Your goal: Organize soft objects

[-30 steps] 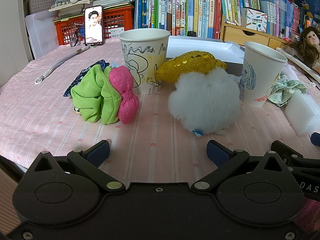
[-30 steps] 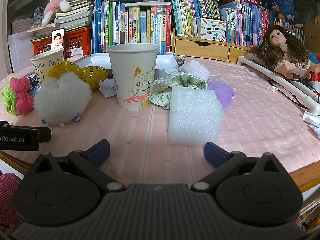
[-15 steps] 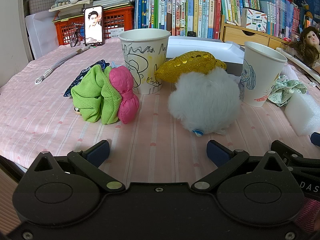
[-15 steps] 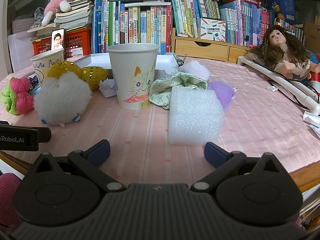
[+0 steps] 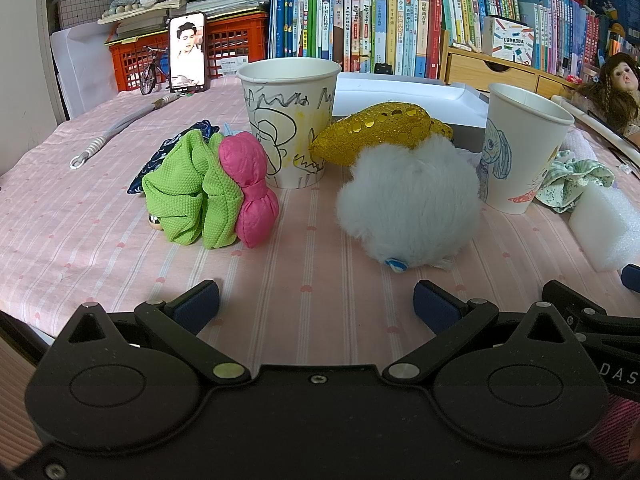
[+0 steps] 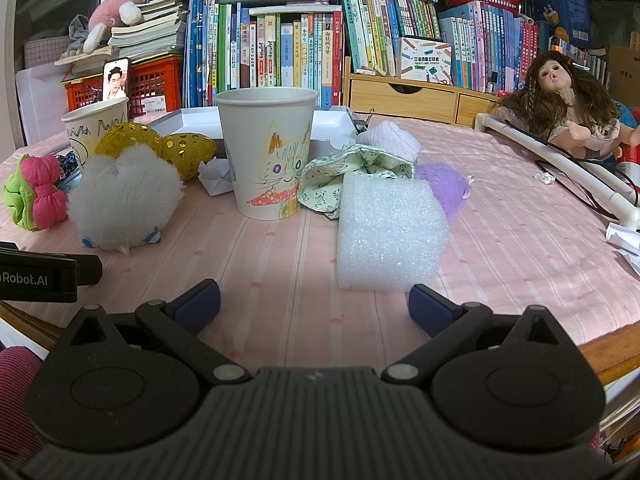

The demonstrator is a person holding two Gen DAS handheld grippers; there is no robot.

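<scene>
- Nothing picked yet: my left claw (image 5: 316, 300) and right claw (image 6: 314, 300) hang spread, empty, at the worktop's (image 6: 520, 240) near edge.
- Next I'd close on the foam block (image 6: 388, 236) (it should squash easily) for the cat cup (image 6: 268, 152).

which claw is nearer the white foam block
Right. The foam block lies just ahead of the open right claw, close to its right finger. The open left claw faces the fluffy white ball, with the block off to its right.

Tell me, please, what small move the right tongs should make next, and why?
Probably ease the right tongs forward around the white foam block. They are open and empty, the block lies just ahead, slightly right of centre, and the cat-drawing cup stands upright beside it.
</scene>
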